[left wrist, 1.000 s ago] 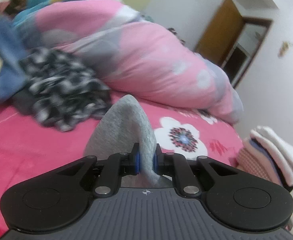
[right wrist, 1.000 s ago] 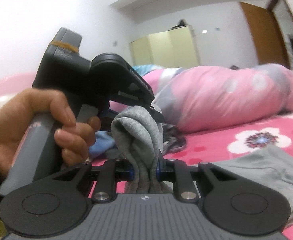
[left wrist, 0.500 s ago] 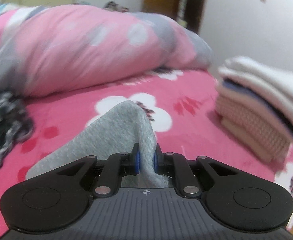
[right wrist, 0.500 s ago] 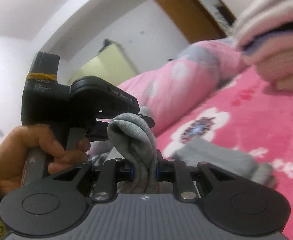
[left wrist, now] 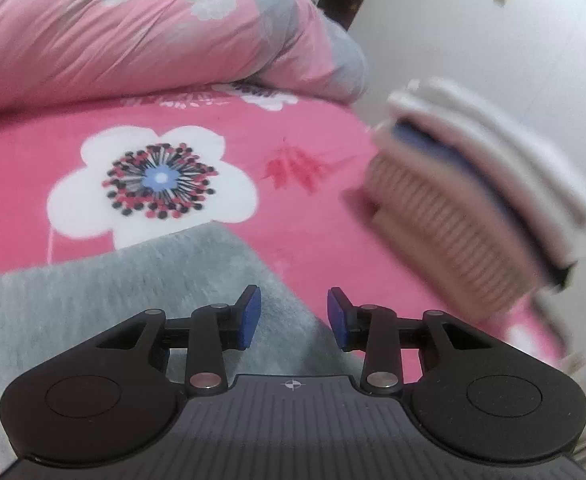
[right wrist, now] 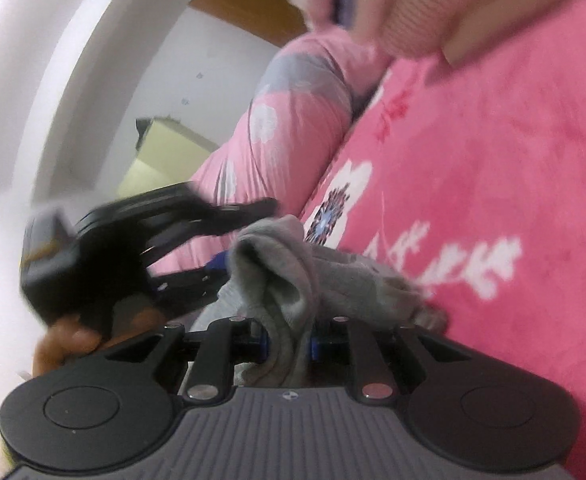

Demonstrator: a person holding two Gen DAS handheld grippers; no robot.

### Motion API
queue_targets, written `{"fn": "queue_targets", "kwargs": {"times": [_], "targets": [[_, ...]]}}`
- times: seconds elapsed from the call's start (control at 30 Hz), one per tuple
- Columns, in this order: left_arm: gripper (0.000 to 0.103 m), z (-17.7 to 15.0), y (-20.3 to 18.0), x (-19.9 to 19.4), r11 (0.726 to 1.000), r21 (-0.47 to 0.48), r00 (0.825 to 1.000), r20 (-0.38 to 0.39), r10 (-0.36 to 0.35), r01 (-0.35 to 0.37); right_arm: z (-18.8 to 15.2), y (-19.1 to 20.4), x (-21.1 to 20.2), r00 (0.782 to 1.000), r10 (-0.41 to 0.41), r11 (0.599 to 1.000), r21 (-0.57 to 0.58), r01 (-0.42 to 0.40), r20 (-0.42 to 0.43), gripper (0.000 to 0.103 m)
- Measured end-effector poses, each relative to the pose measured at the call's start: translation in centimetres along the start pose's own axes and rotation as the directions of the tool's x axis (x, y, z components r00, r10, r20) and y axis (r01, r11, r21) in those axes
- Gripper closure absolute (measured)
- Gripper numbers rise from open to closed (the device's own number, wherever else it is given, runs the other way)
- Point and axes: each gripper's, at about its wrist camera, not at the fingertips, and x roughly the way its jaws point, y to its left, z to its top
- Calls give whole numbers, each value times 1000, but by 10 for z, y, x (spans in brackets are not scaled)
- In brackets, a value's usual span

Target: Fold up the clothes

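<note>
A grey garment point(left wrist: 105, 300) lies on the pink flowered bedspread point(left wrist: 301, 208). My left gripper point(left wrist: 289, 316) is open just above the garment's right edge, with nothing between its blue pads. My right gripper point(right wrist: 289, 348) is shut on a bunched fold of the same grey garment point(right wrist: 285, 272), which trails to the right onto the bed. The left gripper also shows in the right wrist view point(right wrist: 229, 248), blurred, beside the held fold, with the hand under it.
A stack of folded clothes point(left wrist: 477, 208) sits at the right edge of the bed, by the white wall; it also shows in the right wrist view point(right wrist: 433, 4). A pink and grey duvet point(left wrist: 153, 28) is heaped along the back.
My left gripper has opened and let go of the grey garment, which now lies flat under it. Both grippers have swung right toward the folded stack. The right one still holds its fold.
</note>
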Motion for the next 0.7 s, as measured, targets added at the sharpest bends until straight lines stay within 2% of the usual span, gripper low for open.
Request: {"fn": "queue_targets", "kwargs": {"times": [0.03,0.13,0.23,0.3,0.33,0.4,0.57,0.63,0.67,0.7], "targets": [[66,-2,0,-10,1000,-8,1000,15,-17,17,2,-8,1,1000,23,999,47,-23,-10,86],[57,-21,-8,-43,996,82,999,41,21,-24,8,-18,3,997,73,992,110,-68,-40,85],[52,-41,-16,-75,981,179,996,68,63,-74,13,-22,4,992,106,986,140,-97,-66,81],[51,-61,-15,-95,968,222,992,86,95,-112,18,-24,4,988,129,979,169,-113,-87,73],[50,-70,-13,-103,964,235,989,99,106,-127,21,-24,3,986,136,976,184,-116,-100,71],[47,-87,-10,-116,955,252,984,123,126,-153,24,-22,-1,983,148,969,215,-121,-112,59],[46,-123,-4,-125,934,270,968,150,200,-235,18,-19,-13,979,153,960,254,-116,-131,54],[46,-132,-14,-120,903,342,963,154,220,-261,18,-15,-12,978,152,961,253,-111,-146,51],[45,-136,-21,-118,879,391,960,163,227,-274,18,-13,-11,977,149,962,250,-108,-153,50],[45,-140,-30,-114,841,454,955,180,236,-293,20,-11,-9,976,148,961,254,-104,-160,49]]}}
